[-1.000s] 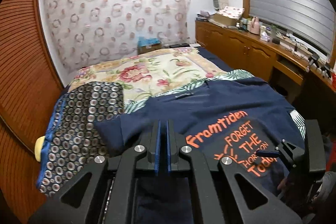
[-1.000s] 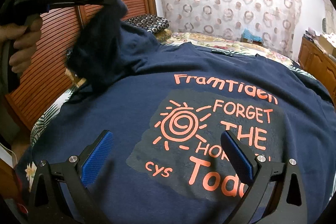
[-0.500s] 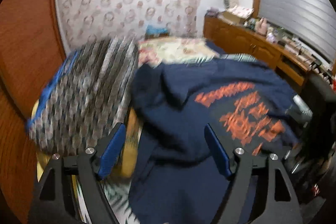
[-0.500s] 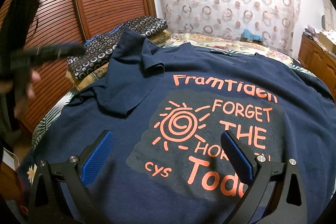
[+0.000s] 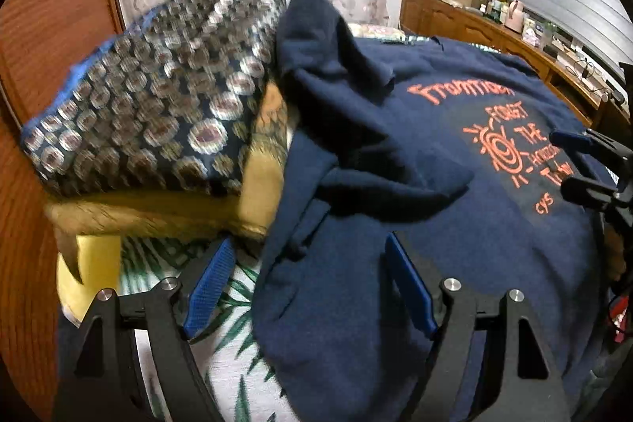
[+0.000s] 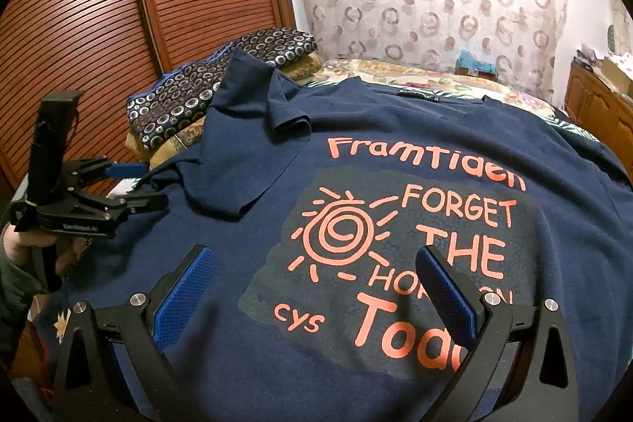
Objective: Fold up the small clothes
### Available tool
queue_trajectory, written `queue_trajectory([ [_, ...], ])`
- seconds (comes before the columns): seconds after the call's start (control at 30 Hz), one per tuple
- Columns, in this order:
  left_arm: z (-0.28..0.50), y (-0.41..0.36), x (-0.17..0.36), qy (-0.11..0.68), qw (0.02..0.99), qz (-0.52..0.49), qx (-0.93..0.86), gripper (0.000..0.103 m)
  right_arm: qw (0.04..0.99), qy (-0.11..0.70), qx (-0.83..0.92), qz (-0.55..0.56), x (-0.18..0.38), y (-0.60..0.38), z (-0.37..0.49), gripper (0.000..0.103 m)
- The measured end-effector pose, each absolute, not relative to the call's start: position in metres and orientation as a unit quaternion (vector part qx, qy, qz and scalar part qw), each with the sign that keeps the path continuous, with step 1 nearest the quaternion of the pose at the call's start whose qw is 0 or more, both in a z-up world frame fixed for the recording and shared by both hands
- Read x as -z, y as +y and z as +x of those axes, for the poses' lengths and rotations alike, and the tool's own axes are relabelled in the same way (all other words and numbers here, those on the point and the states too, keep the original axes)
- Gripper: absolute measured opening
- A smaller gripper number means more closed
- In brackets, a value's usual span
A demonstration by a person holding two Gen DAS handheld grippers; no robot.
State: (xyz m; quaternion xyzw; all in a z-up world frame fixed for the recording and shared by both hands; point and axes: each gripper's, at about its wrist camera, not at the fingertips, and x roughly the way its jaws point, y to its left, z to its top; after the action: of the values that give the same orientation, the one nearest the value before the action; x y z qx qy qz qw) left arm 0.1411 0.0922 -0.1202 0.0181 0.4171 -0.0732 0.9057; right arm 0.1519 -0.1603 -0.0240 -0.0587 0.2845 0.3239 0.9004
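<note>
Both grippers, left gripper and right gripper, hover with fingers wide and empty over the T-shirt; its sleeve seems folded inward, probably for narrowing.

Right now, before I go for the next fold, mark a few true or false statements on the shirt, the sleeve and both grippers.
1. The left gripper is shut on the sleeve. False: its fingers stand apart and hold nothing.
2. The sleeve lies folded inward on the navy T-shirt. True.
3. The right gripper is open above the orange print. True.
4. The T-shirt lies print side down. False: the print faces up.
5. The patterned pillow lies on top of the T-shirt. False: it sits beside the shirt, near the wooden door.
</note>
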Motion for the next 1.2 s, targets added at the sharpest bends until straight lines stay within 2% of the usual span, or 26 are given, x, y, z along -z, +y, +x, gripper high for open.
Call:
queue_trajectory([
  [0.17, 0.143, 0.092, 0.122, 0.413, 0.908, 0.017, 0.065, 0.083, 0.895, 0.298, -0.327, -0.058, 0.022, -0.162, 0.157, 0.102],
  [0.37, 0.144, 0.092, 0.122, 0.413, 0.908, 0.016, 0.063, 0.083, 0.887, 0.297, -0.342, -0.088, 0.001, -0.149, 0.170, 0.095],
  [0.53, 0.144, 0.092, 0.122, 0.413, 0.909, 0.015, 0.063, 0.084, 0.872, 0.300, -0.366, -0.124, -0.012, -0.112, 0.200, 0.079],
  [0.87, 0.144, 0.092, 0.123, 0.412, 0.909, 0.012, 0.063, 0.084, 0.860, 0.312, -0.363, -0.177, 0.005, -0.035, 0.264, 0.064],
  [0.93, 0.144, 0.092, 0.123, 0.412, 0.909, 0.012, 0.063, 0.084, 0.859, 0.316, -0.359, -0.183, 0.008, -0.027, 0.273, 0.053],
  [0.97, 0.144, 0.092, 0.123, 0.412, 0.909, 0.012, 0.064, 0.084, 0.857, 0.321, -0.357, -0.186, 0.009, -0.024, 0.277, 0.051],
  [1.03, 0.144, 0.092, 0.123, 0.412, 0.909, 0.011, 0.064, 0.084, 0.851, 0.329, -0.362, -0.192, 0.011, -0.018, 0.281, 0.030],
  [1.07, 0.144, 0.092, 0.123, 0.411, 0.909, 0.011, 0.064, 0.084, 0.848, 0.331, -0.363, -0.200, 0.012, -0.016, 0.281, 0.025],
  [1.1, 0.143, 0.093, 0.123, 0.411, 0.909, 0.010, 0.063, 0.084, 0.845, 0.332, -0.363, -0.208, 0.012, -0.014, 0.281, 0.012],
  [1.13, 0.143, 0.093, 0.123, 0.411, 0.909, 0.009, 0.061, 0.084, 0.844, 0.330, -0.366, -0.211, 0.008, -0.016, 0.278, 0.007],
  [1.2, 0.143, 0.094, 0.123, 0.411, 0.910, 0.007, 0.061, 0.084, 0.849, 0.317, -0.370, -0.203, -0.005, -0.026, 0.271, 0.005],
])
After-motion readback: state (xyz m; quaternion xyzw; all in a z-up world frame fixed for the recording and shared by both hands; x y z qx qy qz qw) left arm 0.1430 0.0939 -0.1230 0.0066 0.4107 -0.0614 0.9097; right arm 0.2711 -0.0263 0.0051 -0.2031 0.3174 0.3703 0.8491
